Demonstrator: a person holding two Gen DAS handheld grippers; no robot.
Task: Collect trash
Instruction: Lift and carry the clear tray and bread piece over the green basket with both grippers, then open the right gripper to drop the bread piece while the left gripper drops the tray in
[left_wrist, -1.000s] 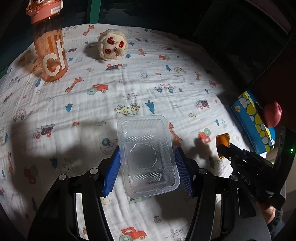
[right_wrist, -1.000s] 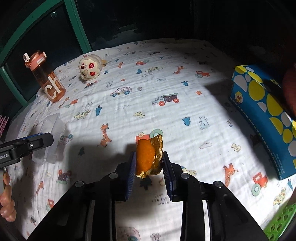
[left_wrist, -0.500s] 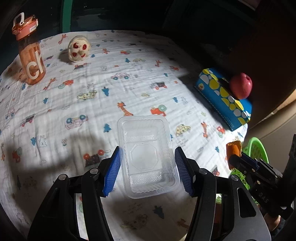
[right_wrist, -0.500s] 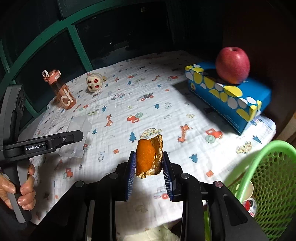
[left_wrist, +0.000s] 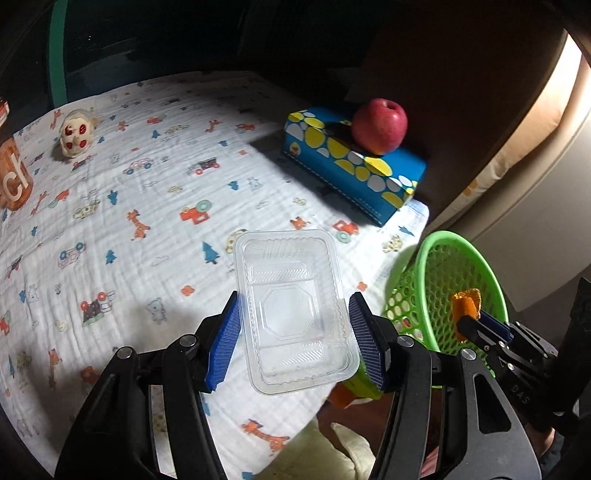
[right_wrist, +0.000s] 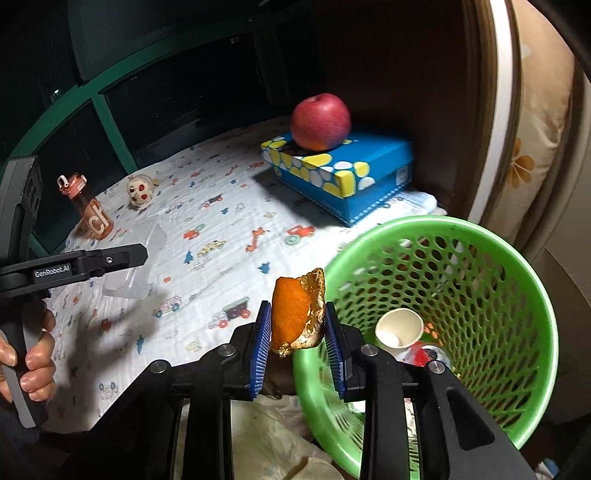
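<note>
The left tongs clamp a clear plastic tray above the patterned sheet's edge. The right tongs pinch an orange peel beside the green mesh wastebasket's rim; a paper cup lies inside.

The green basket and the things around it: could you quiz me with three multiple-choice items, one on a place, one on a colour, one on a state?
1. Where is the apple?
A. in the basket
B. on the blue box
C. on the cloth

2. What colour is the peel in the right gripper?
A. orange
B. purple
C. white

3. The clear tray in the left gripper is:
A. full
B. empty
C. lidded

Key: B, the apple sits on the box; A, its skin is orange; B, the cloth shows through the tray. The green basket already holds a paper cup.
</note>
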